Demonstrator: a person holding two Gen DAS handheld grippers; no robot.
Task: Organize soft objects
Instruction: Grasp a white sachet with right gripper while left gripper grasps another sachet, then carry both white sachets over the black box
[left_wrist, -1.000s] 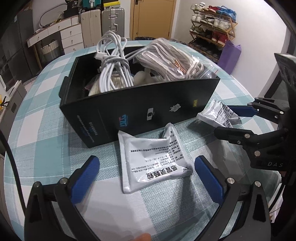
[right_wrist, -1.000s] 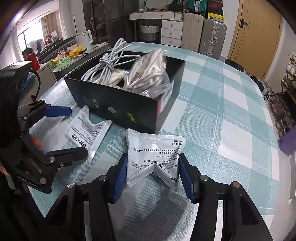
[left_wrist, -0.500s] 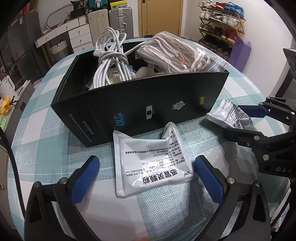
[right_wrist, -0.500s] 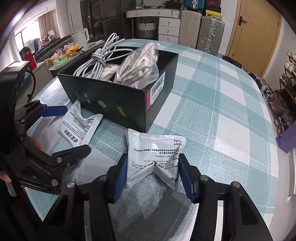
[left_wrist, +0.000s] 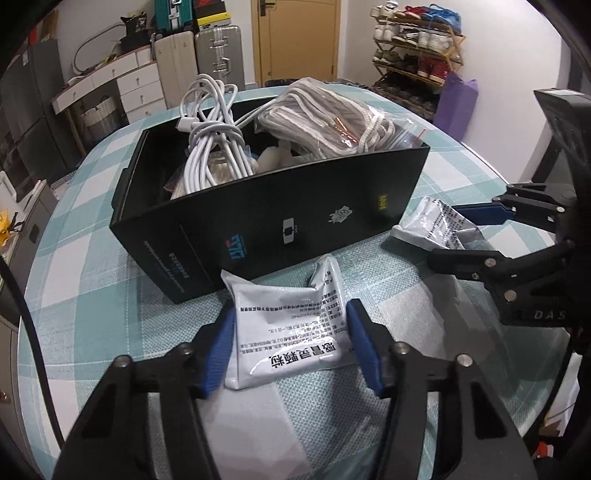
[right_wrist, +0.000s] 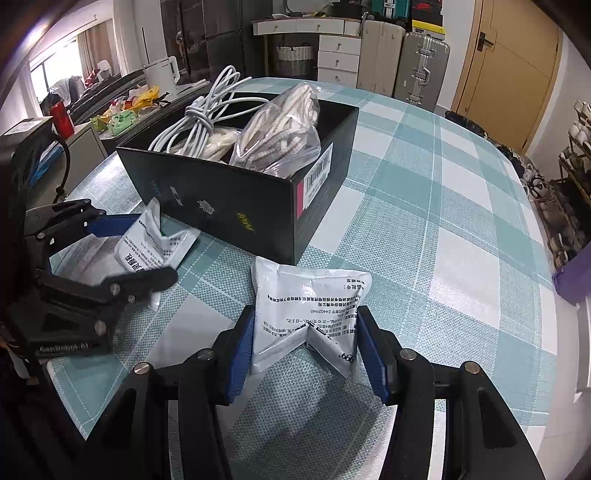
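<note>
A black box (left_wrist: 280, 218) stands on the checked table, holding white cables (left_wrist: 214, 147) and a clear bag of cord (left_wrist: 325, 122). My left gripper (left_wrist: 291, 347) is shut on a white printed sachet (left_wrist: 291, 336) in front of the box. My right gripper (right_wrist: 306, 350) is shut on a second white sachet (right_wrist: 310, 314) near the box's corner (right_wrist: 295, 221). In the right wrist view the left gripper (right_wrist: 122, 251) and its sachet (right_wrist: 155, 243) show at the left. In the left wrist view the right gripper (left_wrist: 476, 236) and its sachet (left_wrist: 436, 225) show at the right.
The round table with a teal checked cloth (right_wrist: 443, 221) extends to the right of the box. Suitcases (left_wrist: 218, 59), drawers (left_wrist: 136, 85) and a shoe rack (left_wrist: 413, 48) stand beyond the table. A counter with a kettle (right_wrist: 162, 74) is at the far left.
My left gripper's fingers have closed in from wide open onto the sachet. Both views have shifted a little relative to the box. The right gripper stays shut on its sachet.
</note>
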